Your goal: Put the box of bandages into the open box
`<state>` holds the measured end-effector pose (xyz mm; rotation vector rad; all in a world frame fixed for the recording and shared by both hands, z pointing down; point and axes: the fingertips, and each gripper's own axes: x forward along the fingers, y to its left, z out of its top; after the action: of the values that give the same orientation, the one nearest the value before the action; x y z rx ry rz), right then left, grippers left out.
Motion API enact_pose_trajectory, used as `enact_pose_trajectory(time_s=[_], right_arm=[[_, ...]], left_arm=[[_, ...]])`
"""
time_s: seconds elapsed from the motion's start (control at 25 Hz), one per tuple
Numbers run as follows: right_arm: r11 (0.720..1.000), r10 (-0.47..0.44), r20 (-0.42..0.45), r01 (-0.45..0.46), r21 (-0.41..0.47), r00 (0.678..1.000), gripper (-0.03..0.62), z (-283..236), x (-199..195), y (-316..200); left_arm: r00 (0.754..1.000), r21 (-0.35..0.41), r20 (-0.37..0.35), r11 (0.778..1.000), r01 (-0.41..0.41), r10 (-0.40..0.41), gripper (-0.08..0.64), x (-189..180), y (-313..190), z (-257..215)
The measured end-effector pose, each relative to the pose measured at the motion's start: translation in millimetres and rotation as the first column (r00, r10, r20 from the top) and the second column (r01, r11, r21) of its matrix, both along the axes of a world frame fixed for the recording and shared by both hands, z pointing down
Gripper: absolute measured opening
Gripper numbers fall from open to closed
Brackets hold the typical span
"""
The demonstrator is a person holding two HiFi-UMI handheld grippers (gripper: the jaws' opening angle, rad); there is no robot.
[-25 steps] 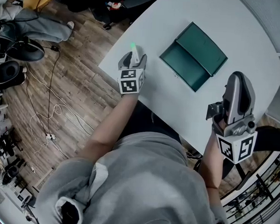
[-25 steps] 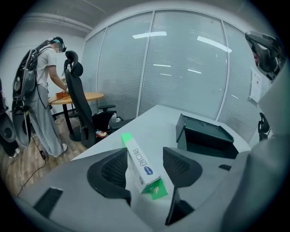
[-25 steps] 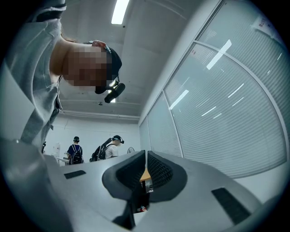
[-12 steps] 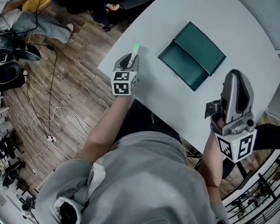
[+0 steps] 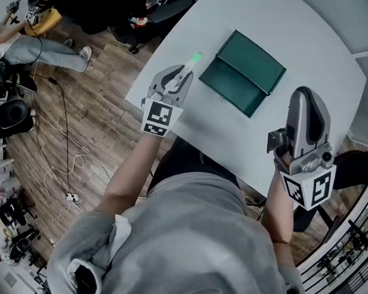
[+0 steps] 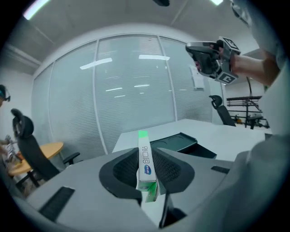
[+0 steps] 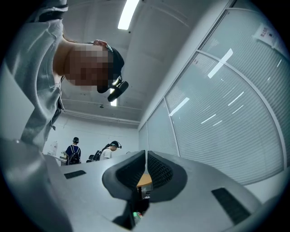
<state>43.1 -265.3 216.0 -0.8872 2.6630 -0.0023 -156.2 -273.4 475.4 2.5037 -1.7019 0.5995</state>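
Box of bandages [image 6: 145,158] tight between the left gripper's [image 5: 185,73] just-closed jaws, green tip beyond

We see a white box of bandages [image 6: 144,156] with a bright green end and a small blue mark, set against the black ribbed pads [image 6: 123,168] of the grey left gripper [image 5: 185,71]. The open box [image 5: 240,72] is dark teal, the table [image 5: 312,45] white, and the floor [image 5: 80,125] brown wood planks. The right gripper [image 5: 305,97] is grey too. The cubes [image 5: 158,118] carry black-and-white square markers, and our sweatshirt [image 5: 191,236] is grey.
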Motion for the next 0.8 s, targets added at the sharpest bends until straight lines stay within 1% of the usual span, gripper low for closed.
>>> enact_pose_trajectory(time_s=[0.04,0.12,0.2,0.24,0.28,0.32,0.4,0.48,0.52,0.56,0.64,0.8], right_arm=[[1.000,0.009,-0.001,-0.009,0.001,1.000,0.051,-0.7,2.9,0.5],[1.000,0.025,-0.003,-0.025,0.002,1.000,0.051,-1.8,10.2,1.6],[0.999,0.041,-0.005,-0.041,-0.001,0.999,0.051,-2.1,19.7,2.2],[0.999,0.054,-0.006,-0.054,-0.003,0.999,0.051,-1.6,25.0,1.8],[0.997,0.070,-0.007,-0.070,-0.006,0.997,0.051,-0.7,30.6,1.3],[0.996,0.091,-0.008,-0.091,-0.009,0.996,0.051,0.5,36.7,1.0],[0.991,0.131,-0.013,-0.131,-0.016,0.991,0.051,3.6,49.7,1.4],[0.986,0.168,-0.017,-0.168,-0.023,0.986,0.051,7.7,63.5,2.7],[0.982,0.185,-0.019,-0.185,-0.027,0.983,0.051,9.9,70.0,3.3],[0.979,0.200,-0.021,-0.201,-0.032,0.980,0.051,11.7,75.8,3.6],[0.973,0.226,-0.026,-0.227,-0.039,0.974,0.051,14.7,85.5,3.4],[0.963,0.264,-0.034,-0.265,-0.051,0.964,0.051,21.6,102.1,3.1]], left_arm=[[0.998,0.002,0.020,0.998,-0.064,0.064,0.107,14.9,-2.9,-0.9],[0.982,-0.017,0.030,0.982,-0.187,0.188,0.107,45.5,-7.0,2.5],[0.952,-0.057,0.015,0.951,-0.304,0.305,0.107,75.7,-7.9,11.1],[0.932,-0.078,0.014,0.929,-0.361,0.363,0.107,89.8,-8.0,17.2],[0.906,-0.097,0.023,0.903,-0.419,0.423,0.107,103.4,-8.0,23.8],[0.874,-0.113,0.041,0.872,-0.477,0.484,0.107,116.5,-7.6,30.2],[0.798,-0.141,0.090,0.801,-0.582,0.596,0.107,140.4,-6.1,42.6],[0.723,-0.176,0.132,0.733,-0.657,0.679,0.107,159.6,-5.6,57.2],[0.689,-0.195,0.140,0.703,-0.684,0.711,0.109,167.4,-5.8,65.2],[0.662,-0.213,0.140,0.675,-0.706,0.736,0.109,173.9,-6.4,72.8],[0.624,-0.238,0.126,0.634,-0.736,0.771,0.109,183.5,-7.5,84.7],[0.572,-0.266,0.094,0.574,-0.775,0.815,0.110,195.9,-8.1,100.5]])
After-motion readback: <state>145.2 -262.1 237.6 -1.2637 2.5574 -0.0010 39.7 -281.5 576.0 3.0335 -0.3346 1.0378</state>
